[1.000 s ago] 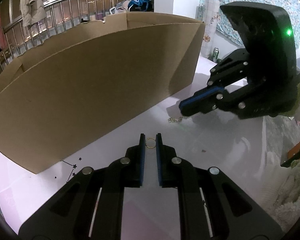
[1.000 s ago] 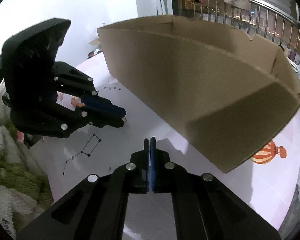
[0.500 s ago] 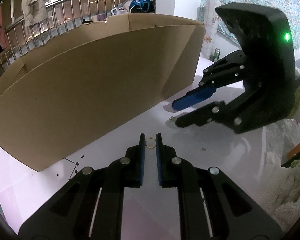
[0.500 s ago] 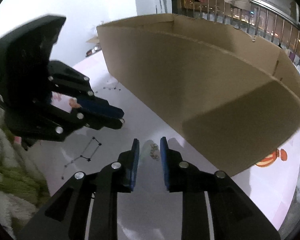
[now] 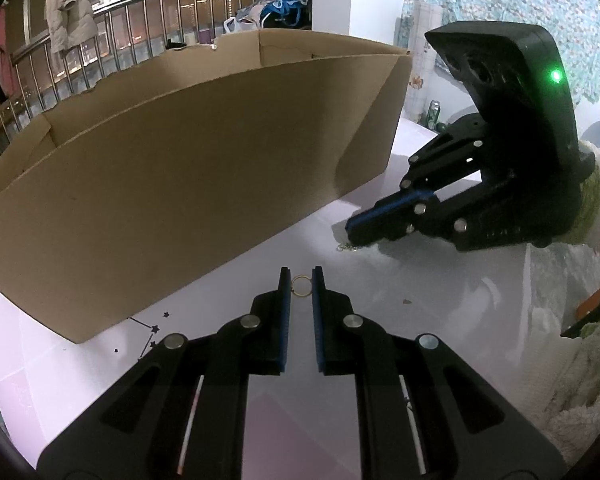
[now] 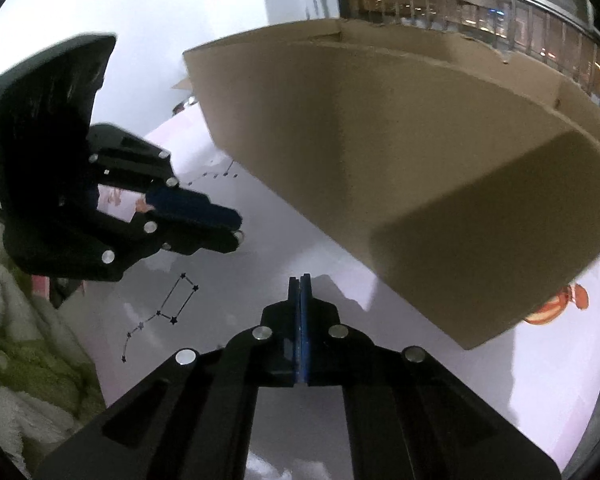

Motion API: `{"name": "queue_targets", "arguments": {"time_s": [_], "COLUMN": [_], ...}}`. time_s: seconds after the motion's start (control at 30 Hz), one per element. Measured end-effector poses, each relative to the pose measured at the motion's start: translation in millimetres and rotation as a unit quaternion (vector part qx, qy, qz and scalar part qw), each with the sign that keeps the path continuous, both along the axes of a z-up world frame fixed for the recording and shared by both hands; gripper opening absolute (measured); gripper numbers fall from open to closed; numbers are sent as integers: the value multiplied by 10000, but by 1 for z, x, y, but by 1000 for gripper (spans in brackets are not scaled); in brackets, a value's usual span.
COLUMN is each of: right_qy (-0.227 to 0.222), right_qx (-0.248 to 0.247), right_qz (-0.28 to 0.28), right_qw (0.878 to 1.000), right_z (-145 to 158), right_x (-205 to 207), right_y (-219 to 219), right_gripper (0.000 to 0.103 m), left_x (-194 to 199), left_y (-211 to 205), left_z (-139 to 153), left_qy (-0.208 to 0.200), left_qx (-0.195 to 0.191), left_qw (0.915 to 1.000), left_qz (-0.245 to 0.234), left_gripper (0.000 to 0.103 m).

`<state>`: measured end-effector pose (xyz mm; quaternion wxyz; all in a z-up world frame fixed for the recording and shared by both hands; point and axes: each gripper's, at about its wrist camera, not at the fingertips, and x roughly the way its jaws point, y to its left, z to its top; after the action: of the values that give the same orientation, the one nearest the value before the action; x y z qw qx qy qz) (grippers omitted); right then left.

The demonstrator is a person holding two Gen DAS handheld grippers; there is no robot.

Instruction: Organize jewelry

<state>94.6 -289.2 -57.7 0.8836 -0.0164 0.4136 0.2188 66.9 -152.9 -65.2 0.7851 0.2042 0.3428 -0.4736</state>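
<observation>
A small gold ring (image 5: 301, 285) sits between the fingertips of my left gripper (image 5: 301, 280), held just above the white table (image 5: 440, 320); the blue pads touch its sides. The left gripper also shows in the right wrist view (image 6: 236, 236). My right gripper (image 6: 300, 280) has its jaws pressed together. In the left wrist view its tips (image 5: 354, 234) rest at a thin gold chain (image 5: 348, 247) that trails out from under them on the table. A large open cardboard box (image 5: 188, 160) stands just behind both grippers.
The box (image 6: 420, 168) fills the far side of the table. The tabletop has printed constellation lines (image 6: 172, 308) and a balloon picture (image 6: 560, 304). Fluffy sleeves (image 5: 572, 380) lie at the right. A railing with hanging clothes (image 5: 60, 20) is behind.
My right gripper opened over the chain half a second ago and has now closed at it. My left gripper and the ring have stayed in place.
</observation>
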Motion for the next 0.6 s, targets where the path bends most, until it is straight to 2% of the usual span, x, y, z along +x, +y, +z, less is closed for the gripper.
{"name": "queue_targets", "arguments": {"time_s": [0.23, 0.6], "right_qy": [-226, 159], "right_qx": [41, -415], "right_qz": [-136, -163], "right_qw": [9996, 9989], "right_z": [17, -4], "right_x": [-15, -15], "right_y": [-5, 11], "right_gripper": [0, 0], "left_x": [-3, -8], "left_y": [1, 8], "left_z": [6, 11], "left_qy": [-75, -120], "left_qx": [-49, -71], "left_qw": [10000, 9999], "left_qz": [-10, 39], "left_gripper": [9, 9]}}
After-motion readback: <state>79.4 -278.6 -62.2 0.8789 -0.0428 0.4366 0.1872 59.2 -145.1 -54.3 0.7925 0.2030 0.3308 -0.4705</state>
